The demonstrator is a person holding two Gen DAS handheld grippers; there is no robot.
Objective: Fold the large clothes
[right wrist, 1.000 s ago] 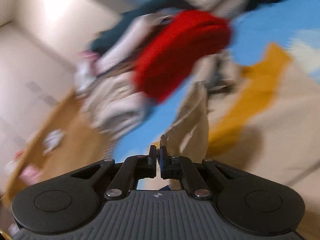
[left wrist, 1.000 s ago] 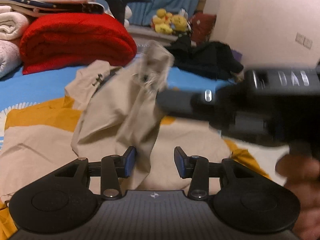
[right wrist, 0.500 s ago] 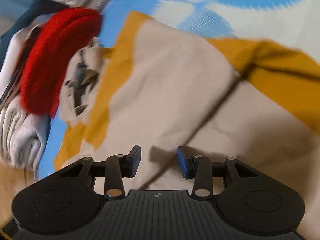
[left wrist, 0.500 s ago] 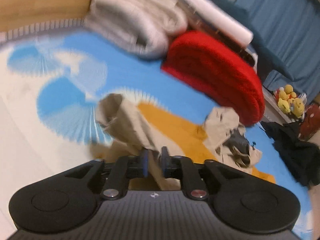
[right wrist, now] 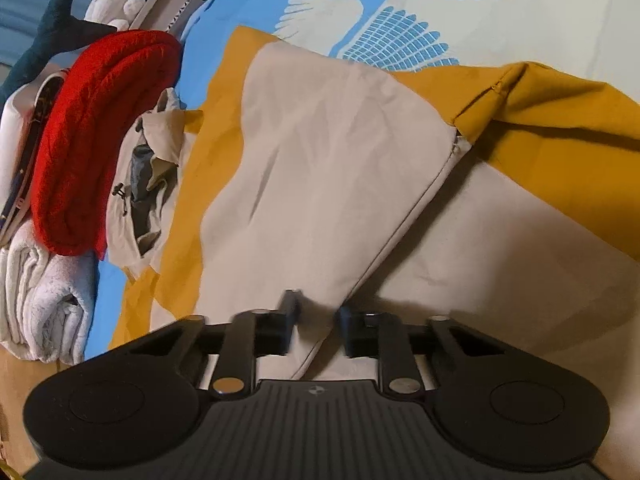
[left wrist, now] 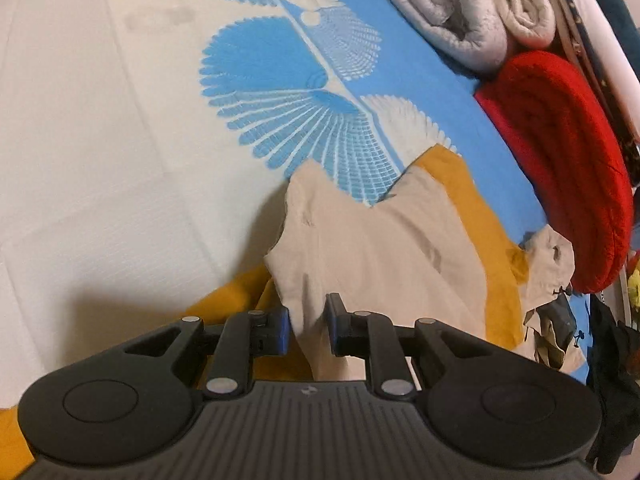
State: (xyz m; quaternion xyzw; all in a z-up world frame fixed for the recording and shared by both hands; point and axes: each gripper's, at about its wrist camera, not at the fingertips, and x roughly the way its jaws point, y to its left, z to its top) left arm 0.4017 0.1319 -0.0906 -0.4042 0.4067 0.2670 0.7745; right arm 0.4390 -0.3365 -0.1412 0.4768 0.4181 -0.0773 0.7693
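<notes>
A large beige garment (left wrist: 380, 248) with mustard-yellow panels (right wrist: 540, 108) lies spread on the bed, its crumpled collar (right wrist: 148, 176) against a red blanket. My left gripper (left wrist: 307, 322) is shut on a bunched fold of the beige cloth near its outer corner. In the right wrist view, the beige cloth (right wrist: 320, 152) is folded over on a diagonal. My right gripper (right wrist: 318, 322) sits low over that fold's lower end. Its jaws are closing, blurred, with the fold's edge between the pads, which still stand apart.
A rolled red blanket (left wrist: 560, 160) and stacked white towels (left wrist: 460, 12) border the garment on the collar side. Dark clothes (left wrist: 612, 360) lie at the right edge. The bedsheet (left wrist: 120, 120), cream with blue feather print, stretches away to the left.
My left jaws closed on the beige cloth and carried it sideways and down, rolling. My right gripper let go of the hanging cloth, opened, sank to the garment and started closing.
</notes>
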